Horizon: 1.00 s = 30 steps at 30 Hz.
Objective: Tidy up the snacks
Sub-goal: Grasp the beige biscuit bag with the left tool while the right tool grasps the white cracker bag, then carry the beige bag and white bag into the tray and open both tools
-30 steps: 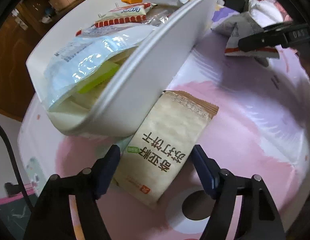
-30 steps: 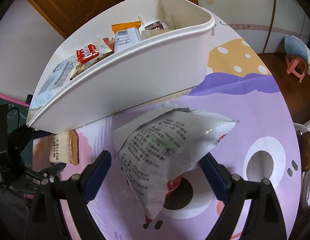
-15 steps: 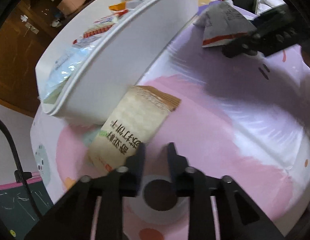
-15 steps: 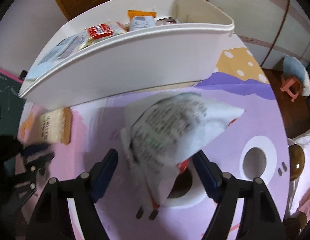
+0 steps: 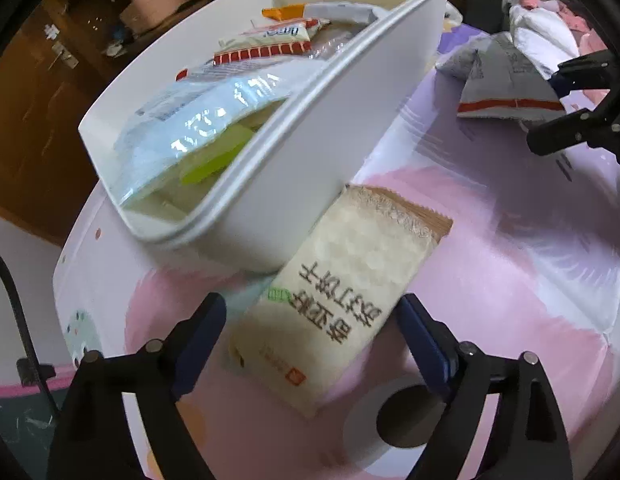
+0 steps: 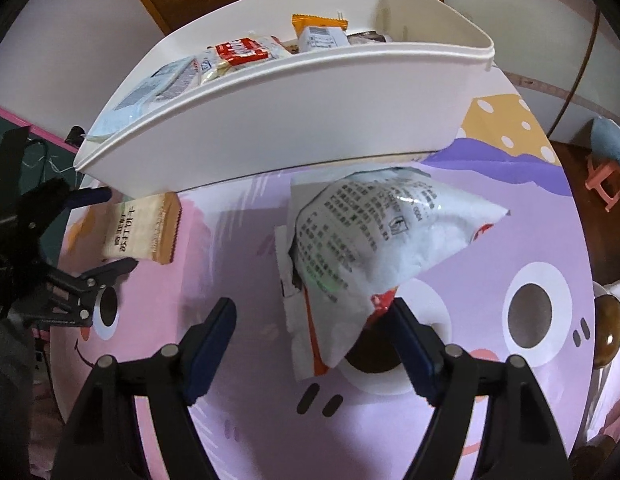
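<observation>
Left gripper (image 5: 311, 336): its jaws have just been opening and now stand wide, one blue pad on each side of the cracker packet; neither pad presses on it.
Cracker packet (image 5: 341, 300): lies flat on the table, its near end between the left pads, its brown crimped far end touching the foot of the white bin's wall. It sits closer to the right-hand pad than to the left-hand one.
Cracker packet writing: large dark Chinese characters run along its length, upside down from the left wrist view; a small green mark sits beside them and a small red square logo near the lower end. I can't read a brand.
Right gripper (image 6: 310, 332): jaws spread wide, nothing clamped. One pad touches or nearly touches the white bag's red corner, the other stands clear.
White bag (image 6: 369, 248): puffy, lying on the table just in front of the white bin, its lower end between the right pads. Its upturned face carries blocks of small print, too small to read.
White bin (image 6: 294, 120): holds several snack packets; one has a red-and-white label whose lettering I cannot make out.
Table (image 6: 529, 380): covered in a pink and purple cartoon-face cloth.
</observation>
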{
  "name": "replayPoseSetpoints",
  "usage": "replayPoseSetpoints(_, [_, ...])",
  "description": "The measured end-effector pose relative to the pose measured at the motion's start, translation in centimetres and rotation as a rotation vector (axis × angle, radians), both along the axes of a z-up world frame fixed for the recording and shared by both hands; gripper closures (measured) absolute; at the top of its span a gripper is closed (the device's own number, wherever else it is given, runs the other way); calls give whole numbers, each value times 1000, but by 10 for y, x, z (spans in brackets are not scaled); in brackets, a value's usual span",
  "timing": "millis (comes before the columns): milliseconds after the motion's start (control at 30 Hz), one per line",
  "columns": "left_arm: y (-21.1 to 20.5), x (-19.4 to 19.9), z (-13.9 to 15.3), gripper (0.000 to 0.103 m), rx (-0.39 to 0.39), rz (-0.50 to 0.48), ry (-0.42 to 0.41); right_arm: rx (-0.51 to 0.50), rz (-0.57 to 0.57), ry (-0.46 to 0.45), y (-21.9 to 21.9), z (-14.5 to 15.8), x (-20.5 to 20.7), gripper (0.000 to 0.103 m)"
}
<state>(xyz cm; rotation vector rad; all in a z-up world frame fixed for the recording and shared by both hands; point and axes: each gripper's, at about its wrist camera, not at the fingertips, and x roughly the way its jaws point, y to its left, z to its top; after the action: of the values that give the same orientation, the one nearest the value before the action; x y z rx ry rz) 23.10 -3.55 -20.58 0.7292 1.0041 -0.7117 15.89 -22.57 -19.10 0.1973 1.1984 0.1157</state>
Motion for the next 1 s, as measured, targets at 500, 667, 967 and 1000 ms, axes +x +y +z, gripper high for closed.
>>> replayPoseSetpoints(500, [19, 46, -10, 44, -28, -72, 232, 62, -25, 8, -17, 7, 0, 25])
replayPoseSetpoints(667, [17, 40, -11, 49, -19, 12, 235, 72, -24, 5, -11, 4, 2, 29])
replayPoseSetpoints(967, [17, 17, -8, 49, -97, 303, 189, 73, 31, -16, -4, 5, -2, 92])
replayPoseSetpoints(1000, [17, 14, -6, 49, -116, 316, 181, 67, 35, -27, -3, 7, -4, 97])
